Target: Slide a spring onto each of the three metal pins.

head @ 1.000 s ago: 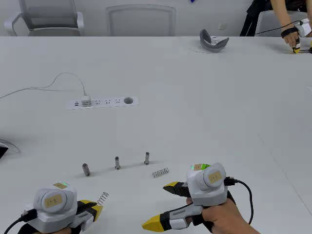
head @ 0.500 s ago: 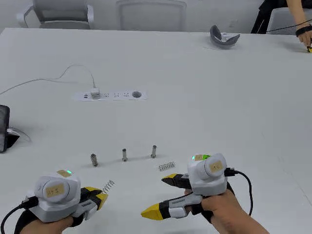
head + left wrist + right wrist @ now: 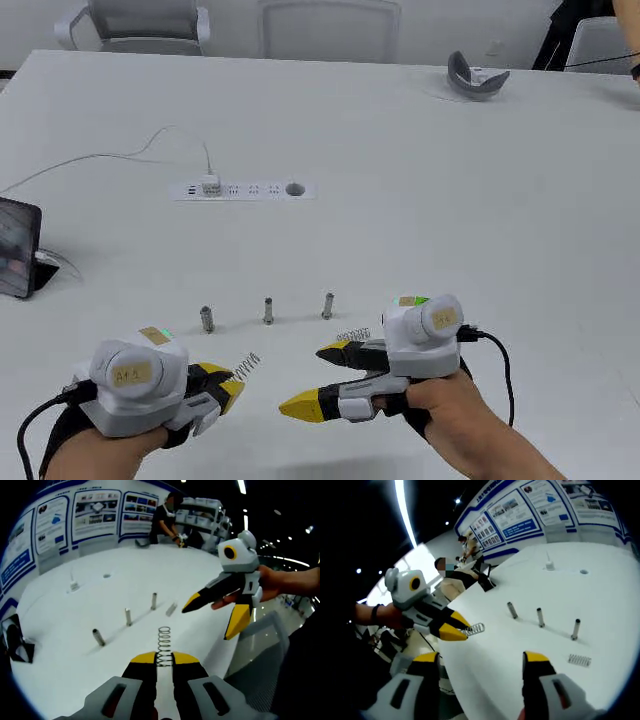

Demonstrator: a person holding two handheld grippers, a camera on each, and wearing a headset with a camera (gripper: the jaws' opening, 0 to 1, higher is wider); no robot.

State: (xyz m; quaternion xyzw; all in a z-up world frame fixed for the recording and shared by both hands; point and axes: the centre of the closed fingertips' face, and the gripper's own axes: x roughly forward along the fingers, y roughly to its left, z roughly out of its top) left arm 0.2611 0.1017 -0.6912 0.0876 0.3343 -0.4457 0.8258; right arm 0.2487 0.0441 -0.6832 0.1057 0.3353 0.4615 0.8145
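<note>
Between left gripper (image 3: 157,659) tips, my spring (image 3: 164,641), nipped by one end, may flick free; right gripper (image 3: 482,657) gapes wide.

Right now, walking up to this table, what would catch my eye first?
Two yellow-tipped tools in the foreground: the left hand-held gripper pinches a small spring, the right hand-held gripper gapes open. Beyond them three metal pins stand in a row, a loose spring lying beside the rightmost.
</note>
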